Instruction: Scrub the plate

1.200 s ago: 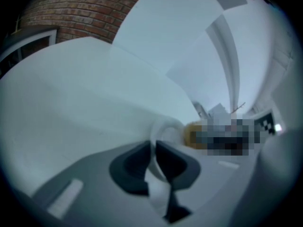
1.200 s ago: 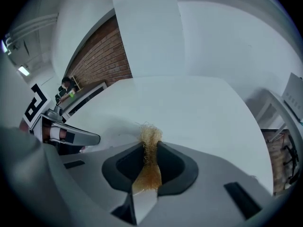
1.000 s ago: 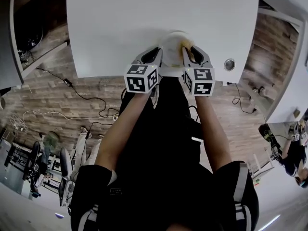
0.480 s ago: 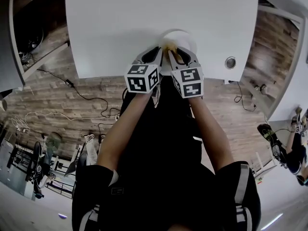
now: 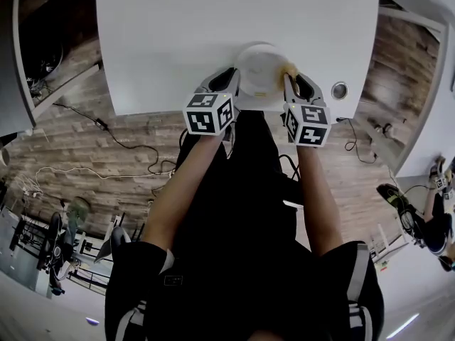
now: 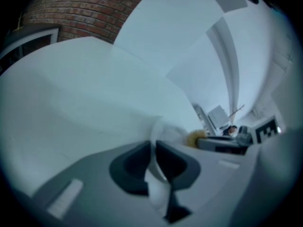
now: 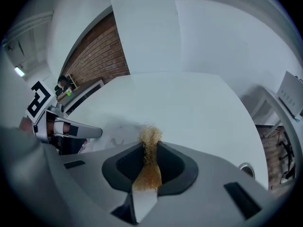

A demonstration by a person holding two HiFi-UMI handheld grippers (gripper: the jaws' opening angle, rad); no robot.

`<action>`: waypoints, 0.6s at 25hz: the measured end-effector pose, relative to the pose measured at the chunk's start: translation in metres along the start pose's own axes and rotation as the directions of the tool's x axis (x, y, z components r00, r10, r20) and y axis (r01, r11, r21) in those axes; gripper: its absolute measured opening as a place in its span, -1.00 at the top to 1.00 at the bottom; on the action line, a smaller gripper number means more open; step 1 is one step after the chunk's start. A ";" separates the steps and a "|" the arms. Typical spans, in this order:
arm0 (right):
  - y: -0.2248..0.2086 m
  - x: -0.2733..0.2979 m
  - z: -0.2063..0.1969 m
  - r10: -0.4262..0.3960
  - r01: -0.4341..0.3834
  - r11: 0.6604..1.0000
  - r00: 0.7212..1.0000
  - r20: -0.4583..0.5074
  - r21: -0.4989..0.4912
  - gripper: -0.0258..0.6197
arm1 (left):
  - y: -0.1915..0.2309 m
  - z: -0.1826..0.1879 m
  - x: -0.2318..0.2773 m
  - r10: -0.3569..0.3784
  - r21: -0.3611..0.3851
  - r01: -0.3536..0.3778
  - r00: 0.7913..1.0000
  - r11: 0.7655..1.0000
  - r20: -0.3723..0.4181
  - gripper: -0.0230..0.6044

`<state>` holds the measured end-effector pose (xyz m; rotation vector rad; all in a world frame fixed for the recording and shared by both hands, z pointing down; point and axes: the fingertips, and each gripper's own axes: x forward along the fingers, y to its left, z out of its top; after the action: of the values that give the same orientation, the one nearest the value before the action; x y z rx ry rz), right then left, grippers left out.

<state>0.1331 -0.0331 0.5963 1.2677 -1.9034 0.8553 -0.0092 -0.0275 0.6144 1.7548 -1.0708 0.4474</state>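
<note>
The plate (image 5: 259, 71) sits at the near edge of the white table (image 5: 213, 27), just above the middle of the head view, between your two grippers. Your left gripper (image 5: 229, 85) has its jaws closed on the plate's left rim. Your right gripper (image 5: 293, 85) is clamped on a golden wire scourer (image 5: 288, 69) at the plate's right rim.

Expect the plate to be light, stiff and smooth, so likely slippery and breakable. You hold only a thin edge, so a hard sideways push from the scourer could make it pivot or slide out. Keep the rim seated deep between the pads and scrub toward the held side, not away from it. The scourer is soft and springy and squashes flat under the jaws. Only the tuft past the tips will do the work.

The head view gives you the plate's whole outline and both tools flanking it, but the marker cubes cover the jaws there. In the left gripper view, low and centre, the white rim (image 6: 161, 131) runs up between the dark pads (image 6: 130, 167). The scourer shows just to its right.

The right gripper view shows the wire tuft (image 7: 150, 141) pinched between its own pads. The plate is white on white there, so I can't say for certain that the tuft touches it.
</note>
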 end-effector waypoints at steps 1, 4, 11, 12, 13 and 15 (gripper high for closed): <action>0.003 0.001 0.000 0.004 -0.004 1.000 1.000 -0.002 -0.005 0.72 | 0.000 0.000 0.000 0.000 -0.001 0.000 1.000 1.000 0.002 0.81; 0.024 0.009 -0.002 0.041 -0.041 0.999 0.999 -0.011 -0.023 0.72 | -0.002 0.000 0.001 0.001 0.001 -0.001 1.000 1.000 0.006 0.81; 0.088 0.021 -0.002 0.181 -0.182 0.982 0.983 -0.029 -0.047 0.72 | -0.002 0.003 0.002 -0.001 -0.007 0.001 1.000 1.000 0.009 0.81; 0.094 0.022 -0.003 0.195 -0.197 0.979 0.980 -0.033 -0.044 0.72 | -0.002 0.003 0.002 0.000 -0.007 0.001 1.000 1.000 0.008 0.81; 0.098 0.021 -0.004 0.206 -0.208 0.977 0.978 -0.037 -0.040 0.72 | -0.002 0.003 0.003 0.000 -0.006 0.000 1.000 1.000 0.007 0.81; 0.104 0.020 -0.008 0.217 -0.219 0.975 0.975 -0.042 -0.030 0.72 | -0.002 0.002 0.003 0.000 -0.005 0.000 1.000 1.000 0.005 0.81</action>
<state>0.0309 -0.0042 0.6022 1.0267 -2.0438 0.9464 -0.0059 -0.0307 0.6140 1.7527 -1.0745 0.4397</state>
